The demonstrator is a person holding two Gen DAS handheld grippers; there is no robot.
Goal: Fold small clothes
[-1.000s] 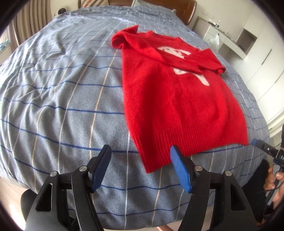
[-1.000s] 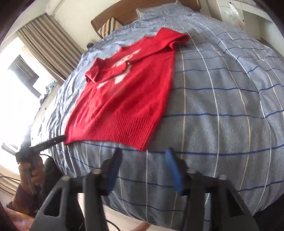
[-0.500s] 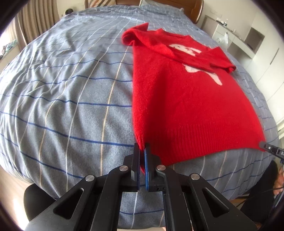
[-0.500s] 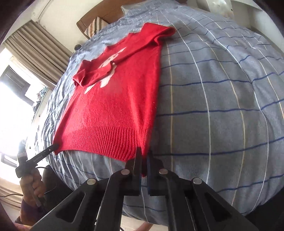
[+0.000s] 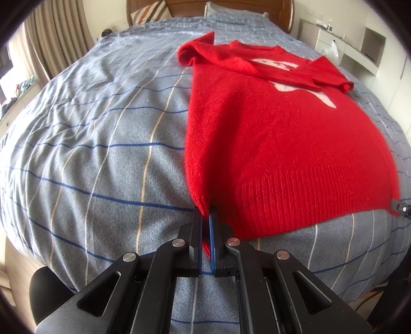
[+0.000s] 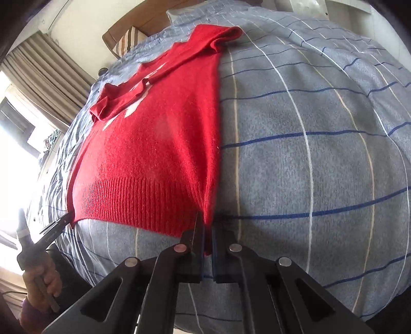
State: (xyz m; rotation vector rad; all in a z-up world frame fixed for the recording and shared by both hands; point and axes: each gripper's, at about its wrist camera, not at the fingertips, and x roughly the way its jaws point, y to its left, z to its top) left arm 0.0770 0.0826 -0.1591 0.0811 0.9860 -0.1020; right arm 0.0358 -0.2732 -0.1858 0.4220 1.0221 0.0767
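A red knit sweater (image 5: 277, 133) with a white chest pattern lies flat on the bed, both sleeves folded across the chest, ribbed hem toward me. My left gripper (image 5: 206, 214) is shut on the hem's left corner. The right wrist view shows the sweater (image 6: 159, 144) from the other side; my right gripper (image 6: 207, 227) is shut on the hem's right corner. The right gripper's tip (image 5: 400, 208) shows at the far hem corner in the left wrist view, and the left gripper (image 6: 55, 226) shows in a hand in the right wrist view.
The bed (image 5: 102, 144) has a grey-blue cover with blue and white stripes. A wooden headboard (image 5: 280, 10) and a striped pillow (image 5: 146, 12) stand at the far end. Curtains (image 5: 59, 46) hang on the left; white shelving (image 5: 364, 48) is on the right.
Both grippers went from open in front of the hem to shut on its two corners. The hem corners are now lifted slightly off the bed.
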